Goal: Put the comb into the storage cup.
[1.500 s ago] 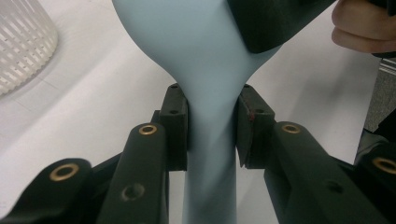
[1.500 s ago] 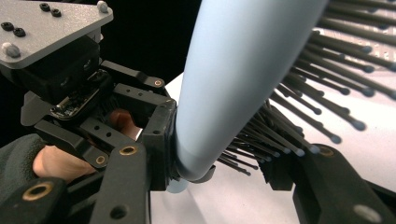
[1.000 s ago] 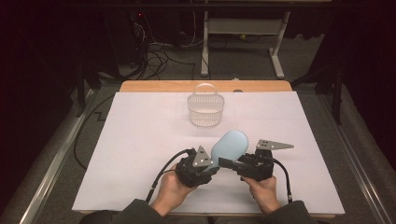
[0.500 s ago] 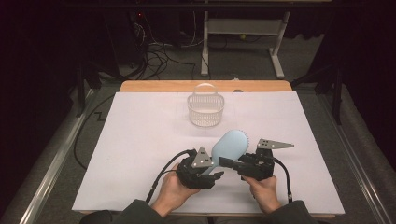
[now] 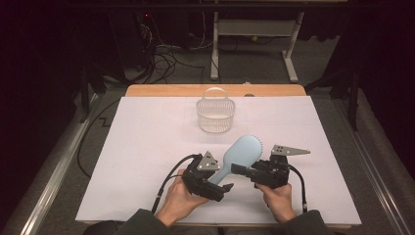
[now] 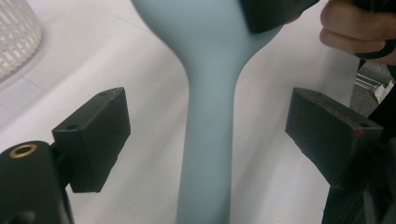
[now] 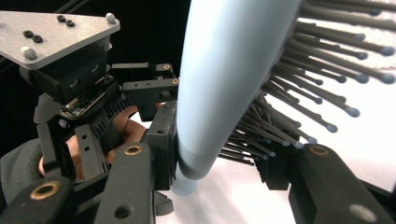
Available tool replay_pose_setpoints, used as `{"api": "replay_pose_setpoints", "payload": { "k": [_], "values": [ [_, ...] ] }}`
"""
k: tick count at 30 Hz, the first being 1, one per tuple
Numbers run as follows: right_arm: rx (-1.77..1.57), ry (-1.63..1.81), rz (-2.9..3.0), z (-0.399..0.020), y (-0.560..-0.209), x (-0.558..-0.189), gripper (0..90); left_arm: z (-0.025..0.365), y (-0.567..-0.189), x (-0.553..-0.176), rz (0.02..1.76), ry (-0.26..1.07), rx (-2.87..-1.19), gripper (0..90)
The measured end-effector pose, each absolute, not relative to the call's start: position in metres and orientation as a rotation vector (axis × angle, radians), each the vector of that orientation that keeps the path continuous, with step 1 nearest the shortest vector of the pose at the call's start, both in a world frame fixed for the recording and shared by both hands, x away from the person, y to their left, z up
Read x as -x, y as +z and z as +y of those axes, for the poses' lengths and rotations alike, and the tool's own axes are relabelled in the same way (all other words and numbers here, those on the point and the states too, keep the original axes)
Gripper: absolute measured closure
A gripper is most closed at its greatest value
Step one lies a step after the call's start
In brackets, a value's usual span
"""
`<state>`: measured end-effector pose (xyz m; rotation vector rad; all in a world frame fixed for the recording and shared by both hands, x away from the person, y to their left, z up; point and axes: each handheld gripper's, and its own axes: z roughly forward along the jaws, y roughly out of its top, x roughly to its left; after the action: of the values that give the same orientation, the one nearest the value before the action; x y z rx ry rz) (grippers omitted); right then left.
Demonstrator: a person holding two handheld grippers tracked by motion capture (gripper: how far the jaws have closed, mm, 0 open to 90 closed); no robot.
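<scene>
While my right gripper (image 5: pixel 240 169) clamps its bristled head, the pale blue hairbrush (image 5: pixel 239 155) lies tilted at lower centre. My left gripper (image 6: pixel 205 133) has just been opening, jaws wide around the smooth handle, untouching.

The hairbrush (image 5: pixel 241 155) runs between the left gripper's (image 5: pixel 221 186) fingers (image 6: pixel 95 135), its head toward the right gripper (image 5: pixel 238 169); beyond both, farther back on the tabletop (image 5: pixel 147 142), stands the basket (image 5: pixel 215 113).
</scene>
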<state>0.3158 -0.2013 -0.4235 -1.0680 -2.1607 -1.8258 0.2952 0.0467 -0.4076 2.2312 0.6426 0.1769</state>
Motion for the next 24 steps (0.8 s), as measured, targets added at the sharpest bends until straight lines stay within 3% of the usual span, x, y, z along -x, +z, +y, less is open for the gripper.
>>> {"api": "replay_pose_setpoints", "payload": {
  "k": [14,24],
  "values": [
    [1.084,-1.826,-2.173,-0.206,-0.419,-0.318,56.8,0.072,-0.412,-0.301,0.737,0.203,-2.217,0.7],
    [1.096,-1.815,-2.203,-0.210,-0.414,-0.320,56.9,0.107,-0.412,-0.301,0.827,0.255,-2.178,0.0]
  ]
}}
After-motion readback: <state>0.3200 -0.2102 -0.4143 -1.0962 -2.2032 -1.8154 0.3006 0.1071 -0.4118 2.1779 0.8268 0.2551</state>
